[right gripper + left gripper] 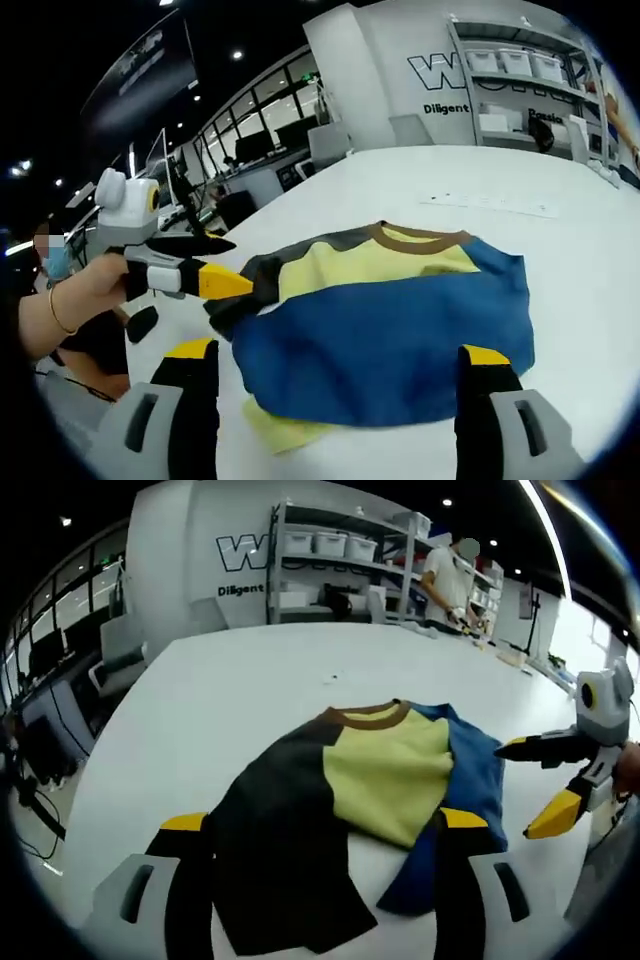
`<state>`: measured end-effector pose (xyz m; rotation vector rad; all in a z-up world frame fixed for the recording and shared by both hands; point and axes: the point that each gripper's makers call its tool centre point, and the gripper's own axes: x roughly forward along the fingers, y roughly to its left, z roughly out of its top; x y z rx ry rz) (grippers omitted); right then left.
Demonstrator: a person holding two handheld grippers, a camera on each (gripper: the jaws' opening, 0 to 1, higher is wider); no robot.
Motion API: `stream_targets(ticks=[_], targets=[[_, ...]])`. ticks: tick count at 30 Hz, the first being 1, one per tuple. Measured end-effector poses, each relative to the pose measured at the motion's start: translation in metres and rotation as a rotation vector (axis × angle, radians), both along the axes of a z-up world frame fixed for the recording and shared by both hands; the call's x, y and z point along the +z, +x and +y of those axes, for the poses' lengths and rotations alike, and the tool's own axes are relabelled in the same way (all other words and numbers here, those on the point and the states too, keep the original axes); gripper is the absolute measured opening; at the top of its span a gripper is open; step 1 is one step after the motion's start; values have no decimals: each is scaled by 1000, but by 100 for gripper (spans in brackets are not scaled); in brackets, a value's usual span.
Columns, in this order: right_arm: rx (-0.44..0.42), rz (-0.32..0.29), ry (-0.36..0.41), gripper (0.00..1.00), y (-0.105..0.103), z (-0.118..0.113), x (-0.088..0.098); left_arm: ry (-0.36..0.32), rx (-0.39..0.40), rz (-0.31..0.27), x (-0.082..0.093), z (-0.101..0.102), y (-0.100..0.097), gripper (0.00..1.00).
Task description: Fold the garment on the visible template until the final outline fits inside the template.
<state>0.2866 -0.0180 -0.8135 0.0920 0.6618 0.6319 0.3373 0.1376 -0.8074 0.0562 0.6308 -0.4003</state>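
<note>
Shirt [350, 810]: half-folded on white table [200, 710], collar far.
Left gripper [215, 270]: at dark sleeve edge; grip unclear.
Right gripper [340, 385]: jaws apart, blue side nearer.

Garment: a T-shirt [390, 320] in blue, yellow and dark panels with a brown collar, lying on the white table [580, 250], blue part folded across the front
Yellow edge: a strip of yellow cloth sticks out under the blue fold at the near left
Right gripper [340, 385]: its two yellow-tipped black jaws rise from the bottom, spread wide apart, nothing between them
Left gripper [215, 265]: enters from the left, held by a hand [95, 280] with a bracelet, its tips at the shirt's dark sleeve
Background: shelving [530, 85] with bins by a white wall
</note>
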Motion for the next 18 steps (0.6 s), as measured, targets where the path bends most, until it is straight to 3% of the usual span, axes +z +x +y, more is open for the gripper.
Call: stream_targets(ticks=[9,18], targets=[[50,5,-30,95,-16,13,-8,-2,9,12,-2,5,-12,86],[78,-37,-78,76,-25,19,-14,-6,48,31,-13,15,-24,78]])
